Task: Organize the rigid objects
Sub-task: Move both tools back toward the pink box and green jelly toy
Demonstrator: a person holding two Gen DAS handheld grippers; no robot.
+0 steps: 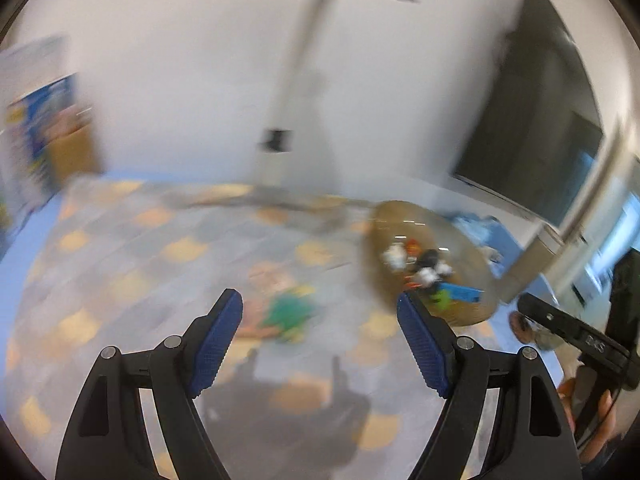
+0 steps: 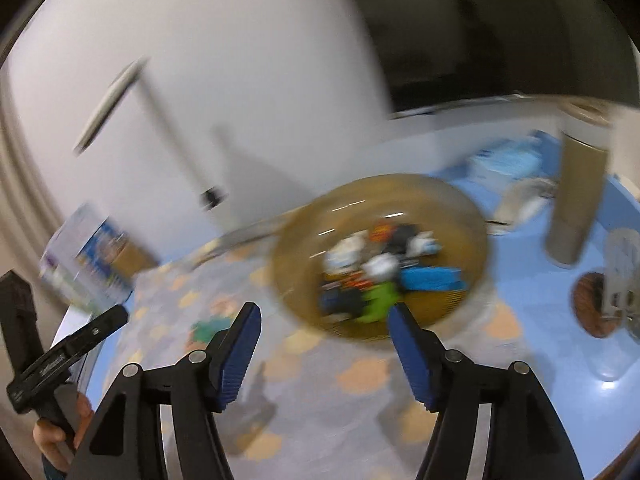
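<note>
Both views heavily smeared by motion blur.

Left wrist view: left gripper [image 1: 320, 344] at the bottom centre, blue-padded fingers [image 1: 218, 344] spread wide, released, nothing between them. Beyond the fingertips, at centre frame, a green toy [image 1: 290, 312] lying on a grey mat with orange spots [image 1: 132, 280], too blurred to identify further. Right of centre, a round brown basket [image 1: 384, 240] standing on the mat's far right part, loaded with a heap of small toys [image 1: 424, 270]: white, black, orange, blue and green pieces, shapes unclear. Lower right edge, the other handheld gripper's black body, with a hand [image 1: 600, 420] wrapped round its grip. Upper right, a dark screen [image 1: 540, 120] on the white wall. Far left, a colourful box [image 1: 44, 136].

Right wrist view: right gripper [image 2: 324, 354] at the bottom centre, pads apart, released, empty; no contact with anything. Just above the fingertips and slightly right of centre, the same basket [image 2: 472, 220], toys [image 2: 380, 270] piled in its middle, a green piece and a blue block nearest the lens. Left of centre, beside the left fingertip, the green toy [image 2: 208, 330] on the mat [image 2: 360, 376], well apart from the basket. Right side, a blue table surface [image 2: 532, 280] beyond the mat's edge, with a tall brownish cylinder [image 2: 576, 200] standing upright on it. Lower left corner, the left tool's black handle held in a hand [image 2: 52, 440].
</note>
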